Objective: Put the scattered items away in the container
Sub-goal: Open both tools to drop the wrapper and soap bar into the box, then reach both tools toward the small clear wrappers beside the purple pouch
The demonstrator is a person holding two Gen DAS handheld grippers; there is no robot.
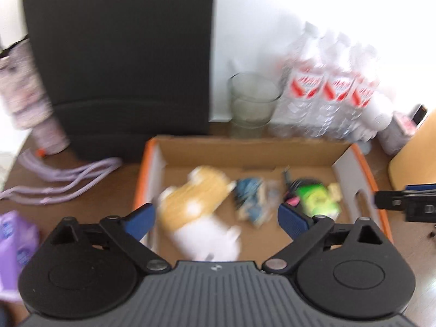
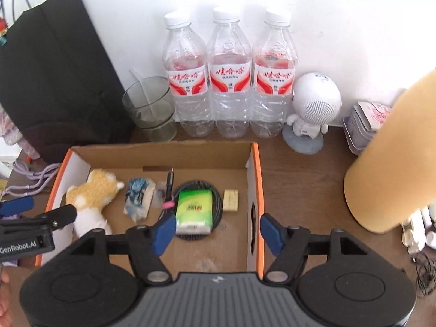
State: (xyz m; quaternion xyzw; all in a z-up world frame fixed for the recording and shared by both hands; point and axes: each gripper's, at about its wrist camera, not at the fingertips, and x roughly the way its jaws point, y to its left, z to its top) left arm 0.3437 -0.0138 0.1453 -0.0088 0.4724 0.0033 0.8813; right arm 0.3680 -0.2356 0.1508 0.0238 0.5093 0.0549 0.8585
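- Inside the cardboard box [image 2: 163, 154] lie five things: one plush dog [image 2: 91, 193], one blue-patterned packet [image 2: 137, 197], one coiled black cable [image 2: 216, 204], one green tissue pack [image 2: 194, 212] resting on that coil, and one small yellow block [image 2: 230, 200].
- Behind the box stand three water bottles [image 2: 230, 76] and one glass [image 2: 148, 109].
- Left gripper [image 1: 216, 215]: jaws wide, holding nothing, above the box.
- Right gripper [image 2: 216, 230]: jaws wide, empty, straddling the box's right wall.

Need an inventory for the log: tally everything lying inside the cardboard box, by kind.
In the cardboard box:
Plush toy: 1
Blue-and-white packet: 1
Coiled black cable: 1
Green tissue pack: 1
Small beige block: 1
Total: 5
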